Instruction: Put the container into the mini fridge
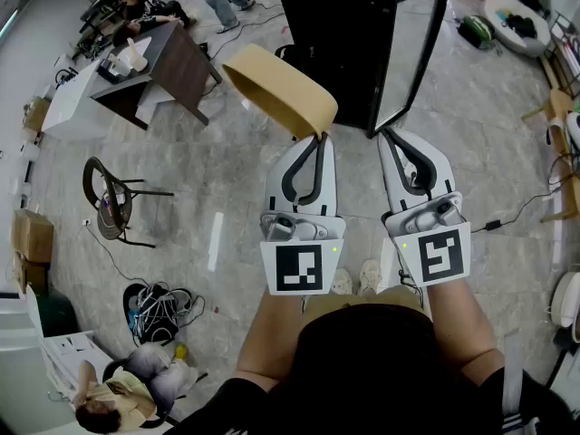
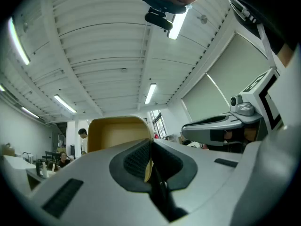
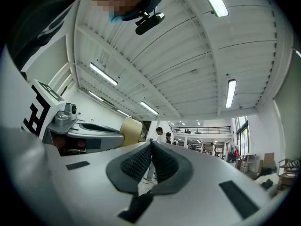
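Pale marbled floor (image 1: 208, 152) under a white slatted ceiling (image 2: 94, 55). Black mini fridge (image 1: 335, 34) at twelve o'clock, door (image 1: 412, 48) open. Tan container (image 1: 276, 89) at eleven, empty, rim pinched by left gripper (image 1: 317, 137). Right gripper (image 1: 385, 134) closed on nothing.

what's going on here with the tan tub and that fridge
A person holds a gripper in each hand. The left gripper has its jaws shut on the rim of a tan container, held up in front of a black mini fridge whose door stands open. The right gripper has its jaws together and empty, near the door's lower corner. The container is not yet inside.
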### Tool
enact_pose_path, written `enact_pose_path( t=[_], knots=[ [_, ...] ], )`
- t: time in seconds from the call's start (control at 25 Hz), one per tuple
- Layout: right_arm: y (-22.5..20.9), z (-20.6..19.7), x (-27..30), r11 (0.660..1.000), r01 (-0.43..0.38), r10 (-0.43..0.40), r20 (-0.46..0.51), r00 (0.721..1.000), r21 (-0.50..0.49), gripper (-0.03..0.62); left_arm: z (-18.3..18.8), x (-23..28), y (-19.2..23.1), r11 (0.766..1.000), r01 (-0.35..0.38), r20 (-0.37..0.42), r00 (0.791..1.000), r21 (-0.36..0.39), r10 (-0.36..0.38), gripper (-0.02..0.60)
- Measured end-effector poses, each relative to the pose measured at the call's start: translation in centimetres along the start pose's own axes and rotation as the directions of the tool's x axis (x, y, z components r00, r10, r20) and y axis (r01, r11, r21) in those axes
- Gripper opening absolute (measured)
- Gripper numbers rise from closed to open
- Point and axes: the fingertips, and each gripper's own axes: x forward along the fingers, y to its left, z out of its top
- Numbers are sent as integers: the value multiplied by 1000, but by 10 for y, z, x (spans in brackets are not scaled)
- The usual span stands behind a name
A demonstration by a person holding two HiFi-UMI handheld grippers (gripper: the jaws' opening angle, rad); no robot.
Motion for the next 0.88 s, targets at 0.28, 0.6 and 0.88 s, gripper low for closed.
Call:
enact_pose_path(
  t=[0.28,0.6,0.88],
  knots=[
    [0,-1,4,1000,2,-2,-4,1000,-5,35,5,1,12,986,-57,43,997,-156,65,28],
    [-3,1,-2,1000,-7,6,-3,1000,-10,35,9,1,5,996,-34,25,999,-79,36,28],
    [-17,0,-13,1000,-18,18,5,1000,-6,35,14,7,-12,996,-47,23,999,-77,49,28]
  ],
)
